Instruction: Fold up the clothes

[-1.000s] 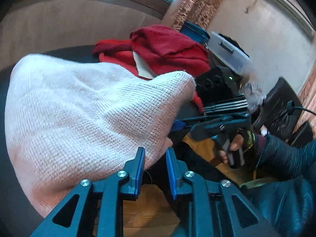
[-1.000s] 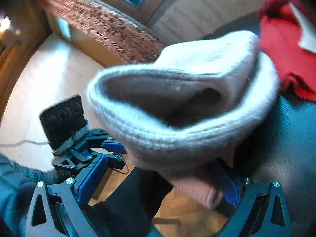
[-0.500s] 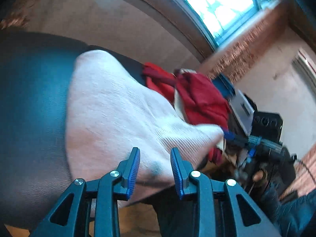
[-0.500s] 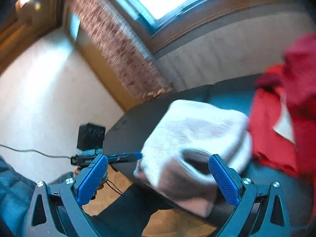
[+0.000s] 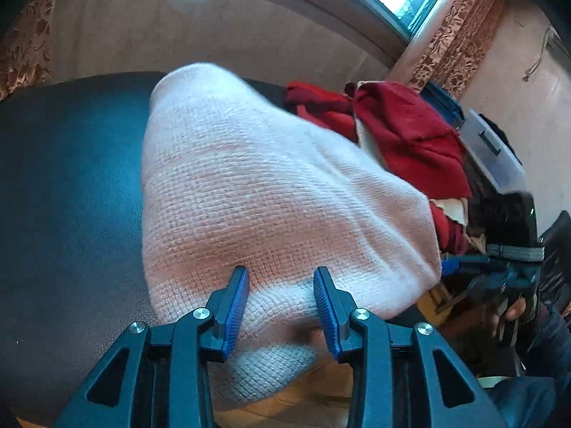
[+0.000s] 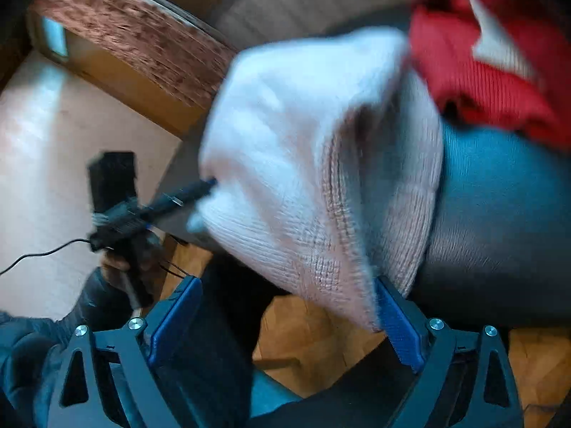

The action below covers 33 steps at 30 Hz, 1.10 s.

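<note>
A pale pink knitted garment (image 5: 264, 192) lies folded on the dark table (image 5: 64, 178), its near edge hanging over the table's front. My left gripper (image 5: 280, 306) is open, its blue pads either side of the garment's near edge without clamping it. In the right wrist view the same garment (image 6: 303, 149) is blurred; my right gripper (image 6: 285, 321) is wide open, its right pad (image 6: 396, 324) touching the garment's lower corner. The left gripper (image 6: 200, 189) shows there at the garment's left edge, and the right gripper (image 5: 460, 267) shows in the left wrist view at the garment's right corner.
A heap of red clothes (image 5: 403, 132) lies on the table just behind the pink garment, also in the right wrist view (image 6: 492, 67). A clear plastic box (image 5: 492, 157) and dark items stand to the right. A wall and window lie behind; wooden floor below the table edge.
My left gripper has opened wider and now straddles the garment's near edge. My right gripper, open since half a second ago, has moved back in close to the garment's corner.
</note>
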Each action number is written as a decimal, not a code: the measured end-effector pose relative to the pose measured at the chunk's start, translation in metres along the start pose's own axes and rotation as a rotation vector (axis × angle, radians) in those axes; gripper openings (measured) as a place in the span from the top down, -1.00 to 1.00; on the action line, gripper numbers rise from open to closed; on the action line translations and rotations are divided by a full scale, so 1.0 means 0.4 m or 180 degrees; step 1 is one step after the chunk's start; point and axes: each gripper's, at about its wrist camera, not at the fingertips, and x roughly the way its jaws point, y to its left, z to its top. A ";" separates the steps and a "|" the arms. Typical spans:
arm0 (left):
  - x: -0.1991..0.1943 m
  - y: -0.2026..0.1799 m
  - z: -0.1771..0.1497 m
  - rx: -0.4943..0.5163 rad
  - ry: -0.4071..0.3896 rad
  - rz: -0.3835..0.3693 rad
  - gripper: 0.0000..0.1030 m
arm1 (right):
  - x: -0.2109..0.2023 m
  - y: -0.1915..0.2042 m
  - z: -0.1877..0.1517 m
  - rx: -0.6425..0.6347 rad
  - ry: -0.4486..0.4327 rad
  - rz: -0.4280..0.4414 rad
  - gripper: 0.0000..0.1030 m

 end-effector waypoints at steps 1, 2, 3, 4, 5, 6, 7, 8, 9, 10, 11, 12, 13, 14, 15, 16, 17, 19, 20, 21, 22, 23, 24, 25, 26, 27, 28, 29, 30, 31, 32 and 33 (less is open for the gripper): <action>-0.002 0.003 0.003 -0.0036 -0.0005 -0.0035 0.27 | -0.021 0.007 0.014 -0.0033 -0.0114 0.0007 -0.89; -0.006 0.007 0.006 -0.0075 -0.0025 -0.0051 0.27 | -0.043 0.015 0.028 -0.0067 -0.0229 0.0014 -0.94; -0.013 0.010 0.008 -0.0087 -0.0051 -0.0063 0.27 | -0.064 0.022 0.042 -0.0100 -0.0343 0.0020 -1.00; -0.020 0.012 0.010 -0.0099 -0.0078 -0.0073 0.27 | -0.072 0.024 0.060 -0.0118 -0.0463 0.0015 -1.00; -0.019 0.011 0.014 -0.0105 -0.0096 -0.0070 0.27 | -0.066 0.017 0.083 -0.0095 -0.0575 -0.0026 -1.00; -0.018 0.010 0.017 -0.0112 -0.0114 -0.0066 0.27 | -0.062 0.008 0.104 -0.0043 -0.0669 -0.0091 -1.00; -0.020 0.009 0.019 -0.0105 -0.0124 -0.0063 0.27 | -0.053 -0.009 0.123 0.0045 -0.0722 -0.0111 -1.00; -0.021 0.007 0.020 -0.0099 -0.0134 -0.0060 0.27 | -0.037 -0.037 0.141 0.0175 -0.0726 -0.0080 -1.00; -0.016 0.003 0.023 -0.0083 -0.0138 -0.0058 0.27 | -0.020 -0.064 0.158 0.0304 -0.0729 -0.0049 -1.00; -0.007 -0.001 0.027 -0.0071 -0.0142 -0.0048 0.27 | -0.004 -0.092 0.175 0.0434 -0.0733 -0.0018 -1.00; -0.013 -0.001 0.024 -0.0051 -0.0147 -0.0045 0.27 | 0.020 -0.119 0.192 0.0550 -0.0721 0.0003 -1.00; -0.018 -0.001 0.022 -0.0031 -0.0151 -0.0042 0.27 | 0.051 -0.133 0.209 0.0632 -0.0692 0.0001 -0.98; -0.018 -0.002 0.023 -0.0017 -0.0157 -0.0042 0.27 | 0.079 -0.138 0.223 0.0698 -0.0655 0.0008 -0.94; -0.016 -0.002 0.024 -0.0011 -0.0157 -0.0053 0.27 | 0.102 -0.152 0.231 0.0768 -0.0614 0.0070 -0.72; -0.012 -0.003 0.025 0.0000 -0.0164 -0.0062 0.27 | 0.114 -0.153 0.241 0.0784 -0.0603 0.0108 -0.28; -0.009 -0.004 0.026 0.0012 -0.0172 -0.0070 0.27 | 0.113 -0.136 0.256 0.0732 -0.0625 0.0073 -0.05; -0.007 -0.008 0.025 0.0043 -0.0190 -0.0071 0.27 | 0.112 -0.120 0.271 0.0680 -0.0647 0.0038 0.49; -0.007 -0.018 0.022 0.0119 -0.0215 -0.0096 0.27 | 0.110 -0.088 0.301 0.0577 -0.0690 -0.0031 0.71; -0.005 -0.026 0.017 0.0186 -0.0181 -0.0150 0.27 | 0.109 -0.071 0.316 0.0525 -0.0711 -0.0066 0.75; -0.002 -0.028 0.010 0.0214 -0.0149 -0.0177 0.27 | 0.105 -0.048 0.327 0.0375 -0.0733 -0.0228 0.76; 0.006 -0.026 -0.002 0.0214 -0.0088 -0.0218 0.27 | 0.097 -0.016 0.334 0.0107 -0.0755 -0.0542 0.76; 0.014 -0.024 -0.014 0.0214 -0.0028 -0.0259 0.27 | 0.101 0.000 0.336 -0.0107 -0.0710 -0.0874 0.76; 0.023 -0.022 -0.026 0.0215 0.0035 -0.0297 0.27 | 0.124 -0.017 0.327 -0.0161 -0.0567 -0.1116 0.76; 0.040 -0.021 -0.041 0.0242 0.0161 -0.0251 0.27 | 0.153 -0.050 0.314 -0.0100 -0.0399 -0.1227 0.76; 0.048 -0.021 -0.049 0.0285 0.0198 -0.0175 0.28 | 0.180 -0.084 0.294 -0.0023 -0.0284 -0.1279 0.73; 0.045 -0.023 -0.056 0.0334 0.0164 -0.0129 0.28 | 0.190 -0.110 0.275 0.0076 -0.0313 -0.1211 0.72; 0.041 -0.020 -0.054 0.0286 0.0179 -0.0136 0.28 | 0.181 -0.123 0.265 0.0207 -0.0422 -0.1088 0.72; 0.034 -0.015 -0.043 0.0253 0.0138 -0.0135 0.30 | 0.172 -0.136 0.258 0.0341 -0.0487 -0.0993 0.69; 0.027 -0.010 -0.032 0.0220 0.0097 -0.0134 0.31 | 0.169 -0.145 0.252 0.0392 -0.0529 -0.0941 0.59; 0.021 -0.006 -0.020 0.0187 0.0056 -0.0132 0.31 | 0.167 -0.153 0.244 0.0395 -0.0574 -0.0907 0.55; 0.014 -0.001 -0.009 0.0154 0.0014 -0.0131 0.31 | 0.162 -0.164 0.238 0.0416 -0.0604 -0.0855 0.53; 0.007 0.004 0.002 0.0121 -0.0027 -0.0130 0.31 | 0.154 -0.176 0.234 0.0461 -0.0619 -0.0780 0.48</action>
